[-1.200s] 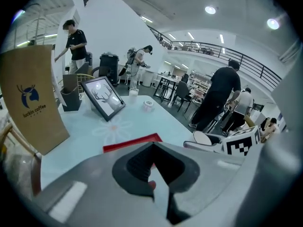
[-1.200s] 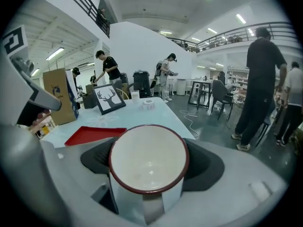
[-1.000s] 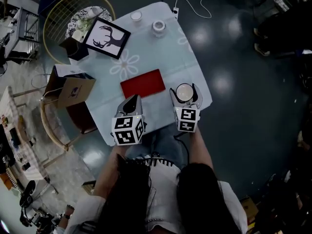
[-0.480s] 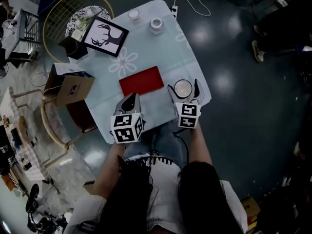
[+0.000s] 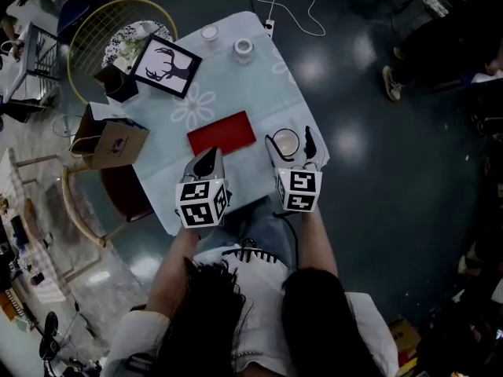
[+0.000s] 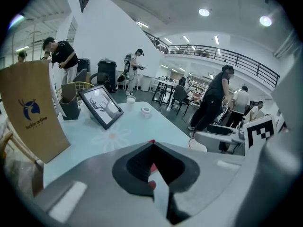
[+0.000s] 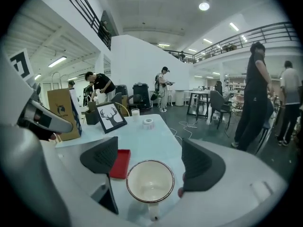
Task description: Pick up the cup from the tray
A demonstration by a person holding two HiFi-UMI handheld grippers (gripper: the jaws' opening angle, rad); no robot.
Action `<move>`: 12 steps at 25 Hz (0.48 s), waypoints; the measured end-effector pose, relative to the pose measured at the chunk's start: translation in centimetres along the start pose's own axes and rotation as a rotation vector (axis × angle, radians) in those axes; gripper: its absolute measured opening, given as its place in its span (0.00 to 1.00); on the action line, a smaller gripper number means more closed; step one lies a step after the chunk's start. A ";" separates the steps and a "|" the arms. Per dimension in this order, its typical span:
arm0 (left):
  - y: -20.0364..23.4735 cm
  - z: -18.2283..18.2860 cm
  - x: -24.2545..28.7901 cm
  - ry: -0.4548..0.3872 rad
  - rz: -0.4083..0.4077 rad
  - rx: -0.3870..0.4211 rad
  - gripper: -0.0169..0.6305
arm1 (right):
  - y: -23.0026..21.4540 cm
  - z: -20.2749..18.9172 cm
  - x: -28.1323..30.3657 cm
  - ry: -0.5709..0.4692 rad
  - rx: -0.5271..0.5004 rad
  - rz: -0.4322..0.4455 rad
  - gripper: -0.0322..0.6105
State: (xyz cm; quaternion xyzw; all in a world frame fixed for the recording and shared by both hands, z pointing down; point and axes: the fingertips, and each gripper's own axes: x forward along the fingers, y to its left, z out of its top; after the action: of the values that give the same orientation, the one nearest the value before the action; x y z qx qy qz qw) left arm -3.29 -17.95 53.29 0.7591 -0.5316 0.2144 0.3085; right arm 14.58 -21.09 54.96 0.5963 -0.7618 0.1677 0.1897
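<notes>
Currently the right gripper [image 7: 150,163] is holding its jaws spread wide, and the cup [image 7: 150,183] is sitting upright between them on the table [image 7: 154,135], its handle pointing back toward the camera. The right-hand pad is lying just beside the rim, whether touching I cannot tell; the other pad is hanging clear of it. The red tray [image 7: 121,162] is lying just left of the cup, not under it. The left gripper [image 6: 152,171] is hovering near the table's edge, jaws pressed together on nothing.
</notes>
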 end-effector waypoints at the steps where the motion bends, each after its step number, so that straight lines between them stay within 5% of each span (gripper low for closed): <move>1: 0.0 0.1 -0.2 -0.006 0.000 -0.001 0.03 | 0.3 0.4 -0.5 -0.003 0.000 0.002 0.71; 12: 0.6 0.5 -3.6 -0.074 -0.008 -0.003 0.03 | 4.8 4.1 -4.9 -0.062 -0.052 -0.053 0.09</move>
State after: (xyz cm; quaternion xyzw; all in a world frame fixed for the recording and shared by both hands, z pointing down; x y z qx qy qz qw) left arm -5.09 -15.99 50.73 0.7682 -0.5401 0.1839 0.2905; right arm 10.58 -17.77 48.83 0.6160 -0.7554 0.1240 0.1859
